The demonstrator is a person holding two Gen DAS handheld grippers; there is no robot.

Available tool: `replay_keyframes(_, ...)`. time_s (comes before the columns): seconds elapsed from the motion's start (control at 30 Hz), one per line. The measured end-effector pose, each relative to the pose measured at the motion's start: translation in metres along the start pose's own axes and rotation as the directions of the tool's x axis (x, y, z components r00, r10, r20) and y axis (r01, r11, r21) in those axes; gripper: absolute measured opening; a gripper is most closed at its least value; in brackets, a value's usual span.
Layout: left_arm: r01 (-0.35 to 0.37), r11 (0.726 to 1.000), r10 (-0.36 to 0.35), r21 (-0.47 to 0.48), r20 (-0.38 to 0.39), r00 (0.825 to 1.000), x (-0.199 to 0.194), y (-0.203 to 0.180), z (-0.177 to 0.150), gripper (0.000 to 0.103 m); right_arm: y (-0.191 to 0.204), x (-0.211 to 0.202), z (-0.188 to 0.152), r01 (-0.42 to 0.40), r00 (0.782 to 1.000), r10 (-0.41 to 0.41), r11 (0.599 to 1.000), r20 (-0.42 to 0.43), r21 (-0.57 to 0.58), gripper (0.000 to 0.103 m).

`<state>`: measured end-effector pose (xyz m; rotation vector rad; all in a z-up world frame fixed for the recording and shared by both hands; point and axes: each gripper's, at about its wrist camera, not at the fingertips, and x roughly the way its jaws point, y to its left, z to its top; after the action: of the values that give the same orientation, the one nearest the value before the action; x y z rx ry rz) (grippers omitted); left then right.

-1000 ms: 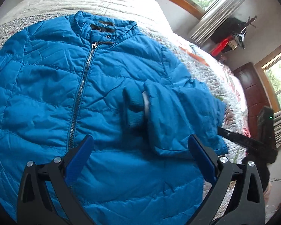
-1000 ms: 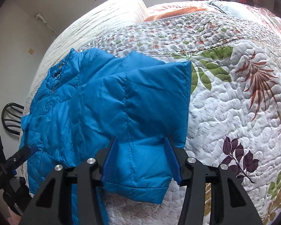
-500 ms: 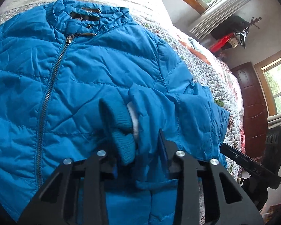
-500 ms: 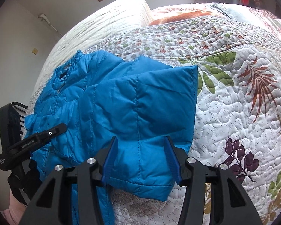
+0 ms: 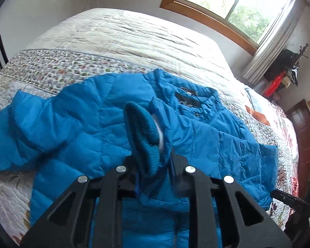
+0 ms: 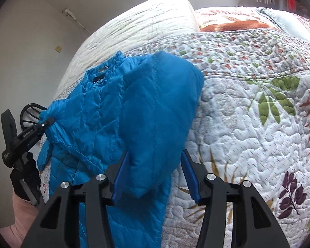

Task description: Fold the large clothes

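The blue jacket [image 5: 217,144] lies spread on the quilt [image 5: 51,68] across the middle of the left wrist view, collar toward the upper right. The left gripper [image 5: 155,167], low in the centre of that frame, has its jaws drawn in tight on the knit cuff [image 5: 140,128] of a sleeve, which stands bunched up above the fingers. The likeliest trouble, as I judge it, is the cuff slipping free: the knit is thick and springy and the shell slick, so a quick pull could drop the sleeve short of its fold, or drag the whole body askew. In the right wrist view the right gripper [image 6: 155,177] sits at the bottom centre with its jaws spread wide; a folded flap of the jacket [image 6: 155,113] lies between its blue fingers [image 6: 119,177], but I cannot see them pressing it, so nothing pins the body down. A dark chair [image 6: 29,113] shows at the left edge behind the left gripper [image 6: 26,132], a window [image 5: 227,4] at upper right; neither blocks the fold.
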<state>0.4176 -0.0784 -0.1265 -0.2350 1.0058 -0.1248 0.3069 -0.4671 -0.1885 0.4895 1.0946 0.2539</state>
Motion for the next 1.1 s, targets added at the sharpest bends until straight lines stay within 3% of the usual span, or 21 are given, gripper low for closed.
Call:
replay_keyframes(0.13,-0.081,0.996,0.080,-0.028,-0.009,0.997,0.007,0.029,0.005,0.019,0.018,0.023,0.005,0.018,0.999,-0.019,0.999,-0.036,-0.034,0.050)
replay_keyframes(0.3,-0.115,0.993,0.112,-0.026,-0.089,0.990,0.035,0.049,-0.005,0.021,0.023,0.047,0.004,0.118,0.989,-0.123,0.991,-0.080,-0.060,0.044)
replay_keyframes(0.53,-0.132,0.991,0.132,0.008,-0.103,0.986,0.056,0.057,-0.017,0.032,0.026,0.063,-0.002,0.186,0.977,-0.194,0.978,-0.087,-0.096,0.042)
replay_keyframes(0.6,-0.134,0.991,0.135,0.018,-0.103,0.985,0.053,0.056,-0.016,0.035,0.026,0.062,-0.002,0.181,0.978,-0.189,0.980,-0.090,-0.088,0.042)
replay_keyframes(0.67,-0.151,0.988,0.151,0.011,-0.100,0.983,0.045,0.060,-0.013,0.049,0.024,0.058,0.000,0.164,0.982,-0.170,0.984,-0.087,-0.075,0.042)
replay_keyframes(0.73,-0.171,0.985,0.169,-0.018,-0.063,0.984,0.026,0.071,-0.007,0.058,0.027,0.047,-0.002,0.170,0.981,-0.176,0.982,-0.078,-0.078,0.042)
replay_keyframes(0.83,-0.228,0.973,0.228,-0.041,0.003,0.974,-0.006,0.080,0.000,0.060,0.041,0.020,-0.003,0.208,0.978,-0.210,0.974,-0.014,-0.088,0.044)
replay_keyframes(0.93,-0.208,0.978,0.209,-0.013,0.025,0.978,-0.025,0.069,0.002,0.060,0.069,0.006,-0.002,0.163,0.987,-0.163,0.979,0.005,-0.120,0.045)
replay_keyframes(1.1,-0.109,0.992,0.112,0.070,-0.043,0.993,-0.008,0.021,-0.016,0.060,0.110,0.043,-0.002,0.150,0.984,-0.166,0.969,-0.071,-0.196,0.045)
